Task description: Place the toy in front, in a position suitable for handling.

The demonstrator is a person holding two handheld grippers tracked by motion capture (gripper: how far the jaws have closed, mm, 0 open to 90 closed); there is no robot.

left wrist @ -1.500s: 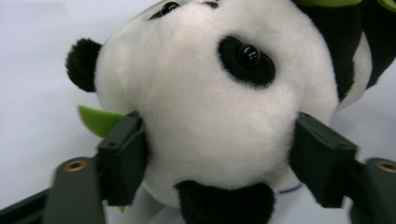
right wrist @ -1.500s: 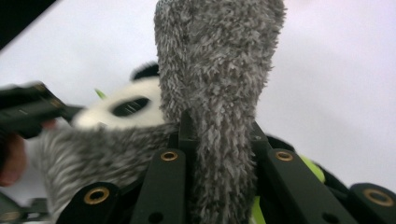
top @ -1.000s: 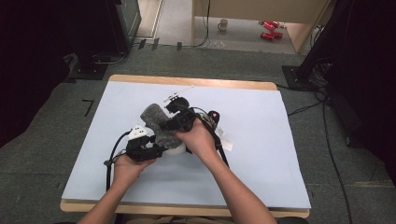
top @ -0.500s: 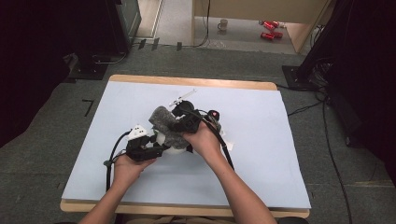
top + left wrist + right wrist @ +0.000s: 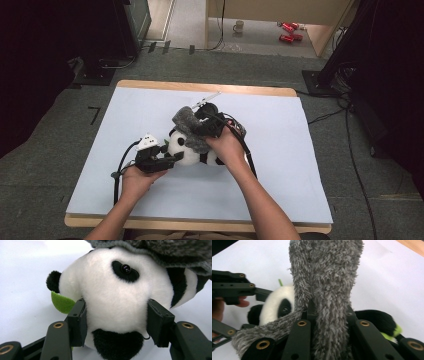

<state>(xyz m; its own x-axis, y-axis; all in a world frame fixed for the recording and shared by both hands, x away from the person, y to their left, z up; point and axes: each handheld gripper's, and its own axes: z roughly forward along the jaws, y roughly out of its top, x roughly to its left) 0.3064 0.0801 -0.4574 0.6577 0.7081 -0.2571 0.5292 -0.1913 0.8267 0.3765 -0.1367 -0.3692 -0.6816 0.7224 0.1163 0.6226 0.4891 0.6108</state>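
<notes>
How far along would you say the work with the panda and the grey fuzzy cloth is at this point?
Done: the left gripper clamps the panda's head, holding it on the table. In hand: the right gripper pinches the grey fuzzy cloth, partly draped over the panda's head. Left: the cloth looks bunched, not settled, so arranging it probably remains.

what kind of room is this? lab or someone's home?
Likely a lab or recording space, not a home: a wooden table with a pale blue cover stands on grey carpet, cables trail across the floor, and dark equipment stands ring the table.
</notes>
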